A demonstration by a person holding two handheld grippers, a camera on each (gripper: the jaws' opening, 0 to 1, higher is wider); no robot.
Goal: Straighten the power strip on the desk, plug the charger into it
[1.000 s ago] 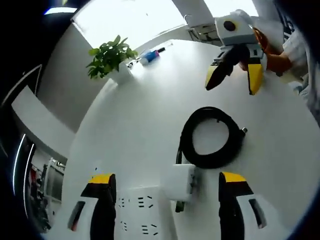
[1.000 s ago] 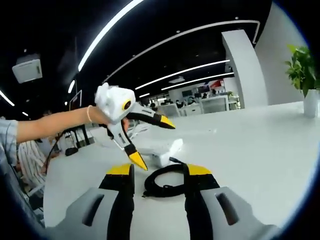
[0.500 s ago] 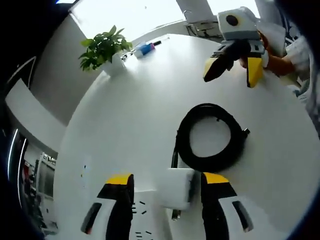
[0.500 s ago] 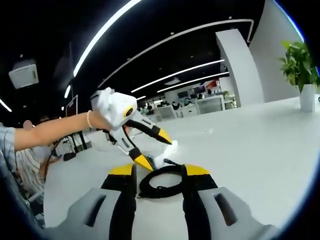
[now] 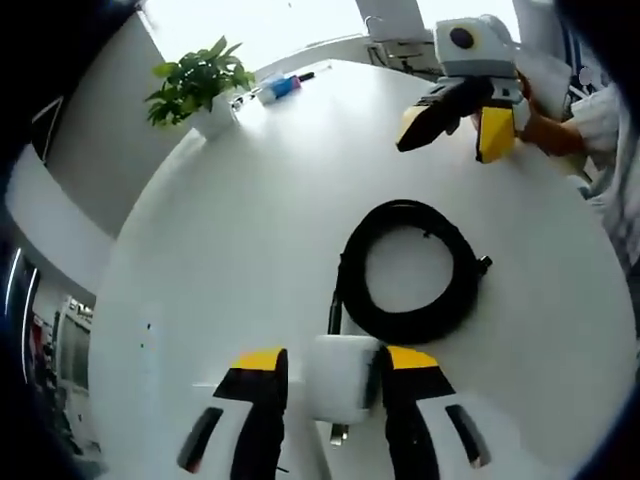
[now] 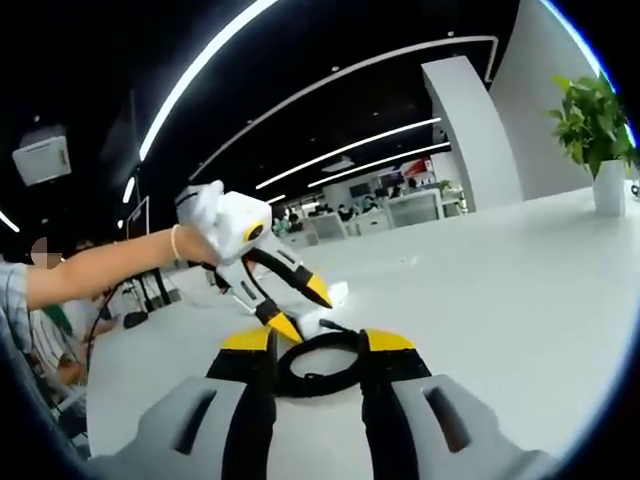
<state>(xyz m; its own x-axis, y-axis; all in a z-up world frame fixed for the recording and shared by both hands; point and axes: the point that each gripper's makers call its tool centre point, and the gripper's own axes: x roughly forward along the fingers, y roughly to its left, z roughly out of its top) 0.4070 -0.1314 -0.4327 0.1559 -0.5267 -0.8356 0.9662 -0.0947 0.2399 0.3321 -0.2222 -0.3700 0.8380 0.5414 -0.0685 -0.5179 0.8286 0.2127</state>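
Left gripper view, jaws astride unmarked white charger (image 5: pixel 343 377), coiled cable (image 5: pixel 408 272)

The desk (image 5: pixel 250 220) is plain white. On it lie a white charger (image 5: pixel 343 378) and its black coiled cable (image 5: pixel 408 270). Both tools, left (image 5: pixel 334 362) and right (image 6: pixel 315 345), have black jaws with yellow tips. At the far edge, a green-leaved plant (image 5: pixel 198 78) stands in a white pot.
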